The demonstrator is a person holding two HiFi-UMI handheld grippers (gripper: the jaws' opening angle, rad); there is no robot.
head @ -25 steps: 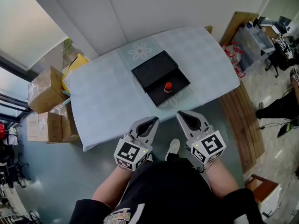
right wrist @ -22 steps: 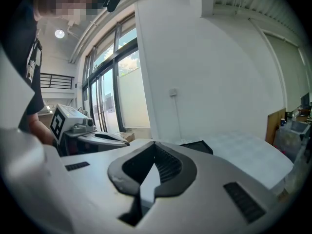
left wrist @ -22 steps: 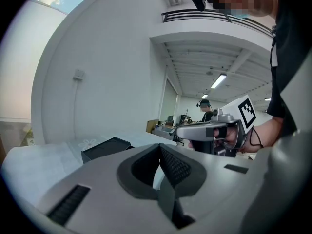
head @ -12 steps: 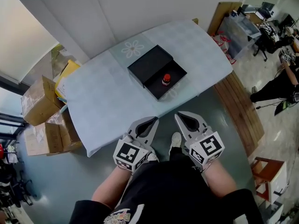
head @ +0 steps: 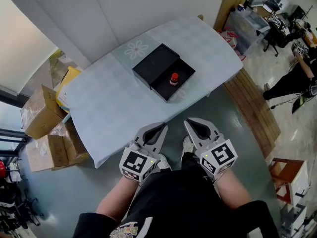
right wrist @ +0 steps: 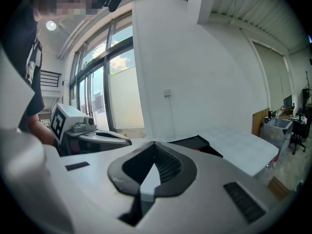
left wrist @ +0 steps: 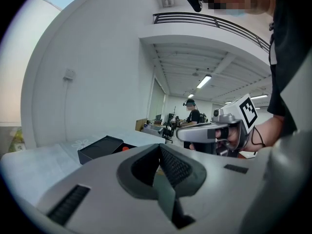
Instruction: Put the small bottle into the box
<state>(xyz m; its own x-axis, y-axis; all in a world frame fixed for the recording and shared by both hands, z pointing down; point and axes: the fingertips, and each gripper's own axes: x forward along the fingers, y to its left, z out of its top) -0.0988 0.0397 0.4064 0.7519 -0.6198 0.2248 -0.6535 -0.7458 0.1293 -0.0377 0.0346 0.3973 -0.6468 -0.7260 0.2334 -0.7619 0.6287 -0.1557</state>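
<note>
A small bottle with a red cap [head: 174,78] stands in the open tray of a black box [head: 162,71] on the pale blue table [head: 109,108]. The box's lid half lies to the tray's upper left. My left gripper [head: 162,128] and right gripper [head: 191,123] hang side by side off the table's near edge, well short of the box, both shut and empty. In the left gripper view the box [left wrist: 100,148] shows low at the left, with the bottle's red cap [left wrist: 125,148] just peeking out beside it. The right gripper view shows the box [right wrist: 196,143] just past its jaws.
Cardboard boxes [head: 42,128] are stacked on the floor left of the table. A wooden platform [head: 252,108] and a plastic crate [head: 245,24] lie to the right. A seated person [head: 297,73] is at the far right. A small stool [head: 290,177] stands lower right.
The table and box have slid up and left in the head view and look smaller and farther off. Both grippers stay shut, side by side.
</note>
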